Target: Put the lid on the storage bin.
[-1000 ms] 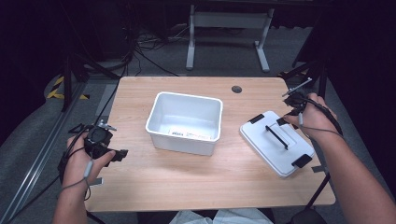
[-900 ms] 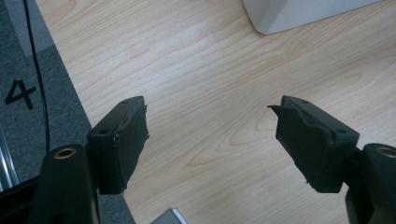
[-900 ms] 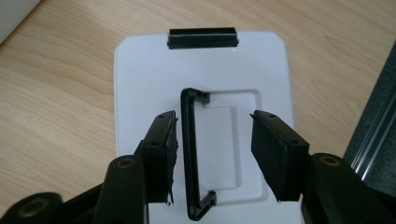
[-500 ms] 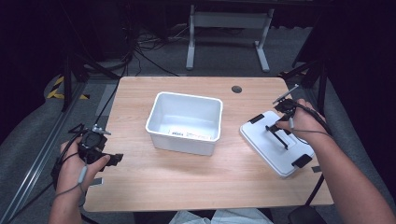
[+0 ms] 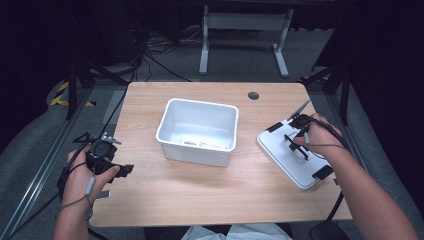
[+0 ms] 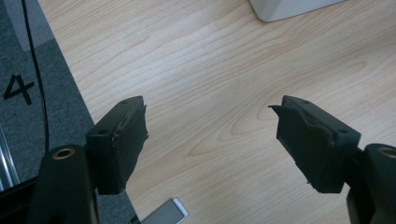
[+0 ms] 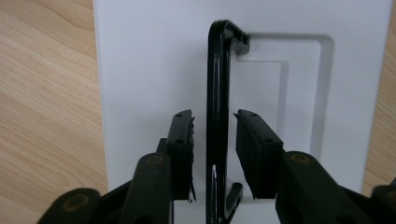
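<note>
On the right side of the counter (image 5: 150,200) lies the white lid (image 5: 292,160), flat and well apart from the empty white bin (image 5: 199,131) at the centre. The right tool (image 7: 214,128) sits over the lid's black handle (image 7: 217,93), its jaws straddling the bar with a slim gap either side, not yet clamped. The left tool (image 6: 210,135) waits at the near left edge over bare wood, jaws wide apart, holding nothing. By my reading, the reach is done; gripping the handle, lifting the lid and setting it on the bin all remain.
</note>
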`<state>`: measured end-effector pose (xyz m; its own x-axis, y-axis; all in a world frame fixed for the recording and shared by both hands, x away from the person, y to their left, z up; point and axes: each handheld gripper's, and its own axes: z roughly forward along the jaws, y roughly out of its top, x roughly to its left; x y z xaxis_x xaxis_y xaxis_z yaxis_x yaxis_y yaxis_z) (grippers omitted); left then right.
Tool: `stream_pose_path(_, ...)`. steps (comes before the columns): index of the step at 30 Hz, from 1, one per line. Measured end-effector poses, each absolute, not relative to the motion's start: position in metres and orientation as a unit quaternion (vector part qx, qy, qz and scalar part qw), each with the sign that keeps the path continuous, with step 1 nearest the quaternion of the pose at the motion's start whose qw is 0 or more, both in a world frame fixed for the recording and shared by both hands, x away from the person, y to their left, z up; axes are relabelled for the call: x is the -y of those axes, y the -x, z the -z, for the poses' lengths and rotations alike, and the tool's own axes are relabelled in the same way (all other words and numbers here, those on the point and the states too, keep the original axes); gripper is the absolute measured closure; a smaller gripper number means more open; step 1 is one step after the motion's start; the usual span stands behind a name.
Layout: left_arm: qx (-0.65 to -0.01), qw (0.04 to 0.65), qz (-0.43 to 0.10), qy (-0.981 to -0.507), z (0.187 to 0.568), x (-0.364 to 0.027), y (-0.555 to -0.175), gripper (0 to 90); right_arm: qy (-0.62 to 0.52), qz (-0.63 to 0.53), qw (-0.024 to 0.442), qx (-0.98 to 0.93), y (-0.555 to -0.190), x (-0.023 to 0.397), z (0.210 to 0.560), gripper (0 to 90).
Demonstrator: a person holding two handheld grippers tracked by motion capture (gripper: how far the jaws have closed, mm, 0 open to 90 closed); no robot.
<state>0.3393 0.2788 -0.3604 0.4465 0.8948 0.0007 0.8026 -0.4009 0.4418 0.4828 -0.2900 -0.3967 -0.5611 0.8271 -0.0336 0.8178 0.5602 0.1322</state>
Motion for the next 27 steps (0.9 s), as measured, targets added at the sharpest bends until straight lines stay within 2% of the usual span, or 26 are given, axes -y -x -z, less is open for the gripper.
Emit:
stream_pose_path(4,-0.509,0.193,-0.119,-0.831,0.36,-0.279,-0.339,24.9,-0.461,-0.04,0.048,-0.885,-0.484,0.289,0.399,79.9)
stream_pose_path(6,-0.51,0.194,-0.121,-0.83,0.36,-0.279,-0.339,24.9,-0.458,-0.032,0.056,-0.887,-0.485,0.29,0.398,81.5)
stream_pose_path(18,-0.507,0.198,-0.122,-0.83,0.358,-0.28,-0.341,24.8,-0.449,-0.035,0.077,-0.89,-0.487,0.293,0.388,84.6)
stream_pose_path(27,-0.504,0.212,-0.127,-0.828,0.351,-0.28,-0.35,24.8,-0.442,-0.05,0.085,-0.892,-0.484,0.291,0.356,84.5)
